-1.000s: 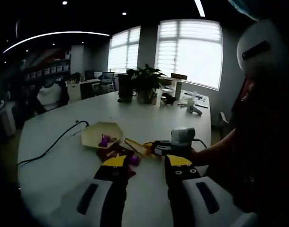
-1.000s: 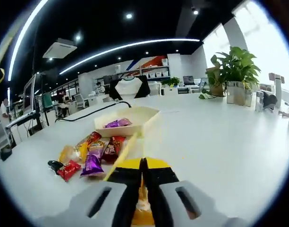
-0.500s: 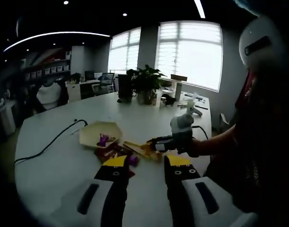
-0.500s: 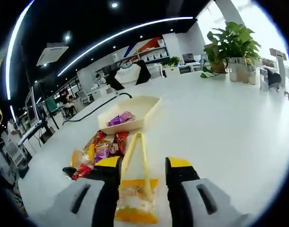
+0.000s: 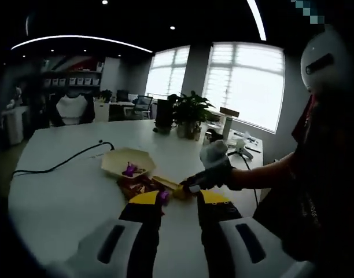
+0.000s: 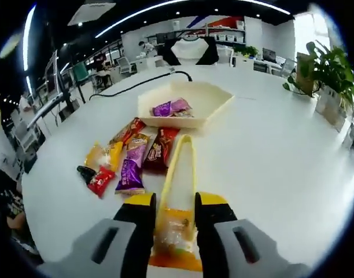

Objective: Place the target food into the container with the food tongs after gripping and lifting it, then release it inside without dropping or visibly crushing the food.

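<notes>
While our right gripper (image 6: 172,209) holds its jaws around the yellow tongs (image 6: 180,174) near the tray (image 6: 220,99), our left gripper (image 5: 178,202) hovers, jaws open and empty, above the surface (image 5: 61,197).

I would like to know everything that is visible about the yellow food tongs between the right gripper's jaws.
The food tongs are pale yellow and look like plastic: two slim arms that meet in a rounded tip pointing toward the cream container. They lie nearly flat over the white table, just right of the scattered snack packets. Their near end runs down between the right gripper jaws, which stand apart on each side, above an orange packet. Whether the jaws press the tongs is unclear.
</notes>
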